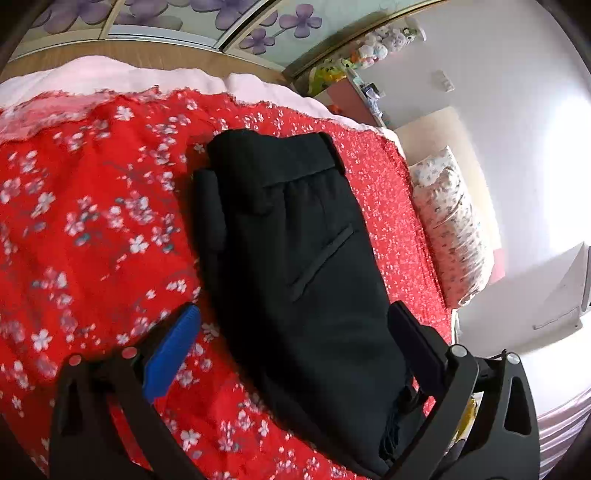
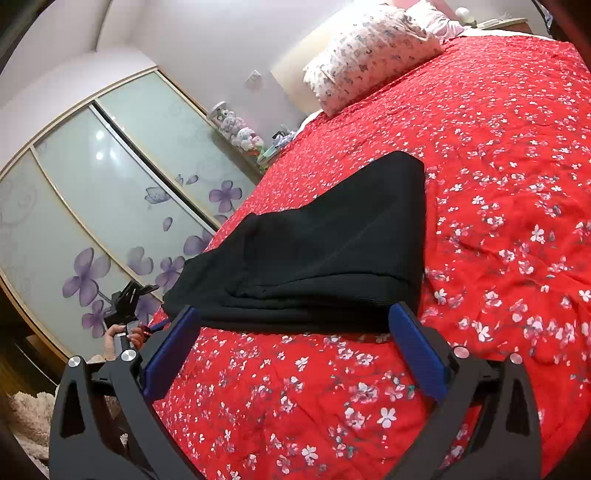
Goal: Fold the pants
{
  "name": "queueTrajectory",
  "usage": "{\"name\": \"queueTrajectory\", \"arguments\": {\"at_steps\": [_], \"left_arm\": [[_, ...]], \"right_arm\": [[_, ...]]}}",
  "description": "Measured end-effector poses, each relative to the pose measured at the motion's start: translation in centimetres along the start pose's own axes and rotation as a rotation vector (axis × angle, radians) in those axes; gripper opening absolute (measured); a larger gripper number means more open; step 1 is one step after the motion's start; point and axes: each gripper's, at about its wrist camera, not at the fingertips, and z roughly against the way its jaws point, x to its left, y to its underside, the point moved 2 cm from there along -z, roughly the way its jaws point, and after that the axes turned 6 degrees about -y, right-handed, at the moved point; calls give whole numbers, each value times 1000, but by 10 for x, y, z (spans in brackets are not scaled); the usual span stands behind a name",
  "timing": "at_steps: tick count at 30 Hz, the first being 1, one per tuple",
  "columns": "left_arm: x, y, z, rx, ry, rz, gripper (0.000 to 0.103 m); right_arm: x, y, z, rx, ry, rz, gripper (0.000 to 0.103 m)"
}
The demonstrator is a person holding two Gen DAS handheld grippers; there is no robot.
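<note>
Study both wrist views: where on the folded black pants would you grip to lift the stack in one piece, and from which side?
Probably grip the black pants at the thick layered edge facing the right gripper, coming in low over the red bedspread. The layers stack there, so open jaws could straddle them all together.

A bed (image 2: 498, 184) fills most of the room, spread with a red bedspread (image 1: 92, 221) printed with small white blossoms. A floral pillow (image 2: 365, 48) lies at its head against a pale wall (image 2: 184, 33). Along one side stands a wardrobe (image 2: 92, 184) with frosted sliding doors bearing purple flowers. Soft toys (image 2: 240, 133) crowd a shelf beside it. Bright light washes the wall.
</note>
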Motion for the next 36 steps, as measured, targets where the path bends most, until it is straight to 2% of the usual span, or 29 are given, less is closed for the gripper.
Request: {"name": "queueTrajectory", "arguments": {"at_steps": [5, 7, 10, 14, 16, 19, 23, 27, 30, 34, 36], "left_arm": [[-9, -7, -9, 0, 0, -27, 101], [-12, -8, -10, -3, 21, -35, 101], [-20, -7, -2, -15, 105, -52, 101], [-38, -6, 18, -53, 260, -103, 101], [-42, -7, 18, -55, 246, -128, 101], [-31, -5, 1, -19, 145, -104, 101], [-10, -2, -9, -4, 127, -48, 98], [-19, 1, -16, 4, 83, -108, 97], [-26, 1, -20, 2, 98, -110, 95], [-29, 2, -13, -9, 218, -73, 91], [-28, 1, -15, -4, 196, -95, 87]], "right_arm": [[0, 0, 0, 0, -1, -1, 102], [1, 0, -1, 0, -2, -2, 102], [1, 0, -1, 0, -5, -4, 102], [-3, 0, -2, 4, -9, -6, 102], [-3, 0, -3, 4, -10, -7, 102], [-2, 0, -3, 3, -9, -7, 102], [-2, 0, -3, 3, -9, -7, 102], [-2, 0, -3, 3, -9, -7, 102], [-2, 1, -3, 3, -10, -8, 102], [-2, 1, -3, 2, -13, -9, 102], [-2, 1, -3, 3, -14, -10, 102]]}}
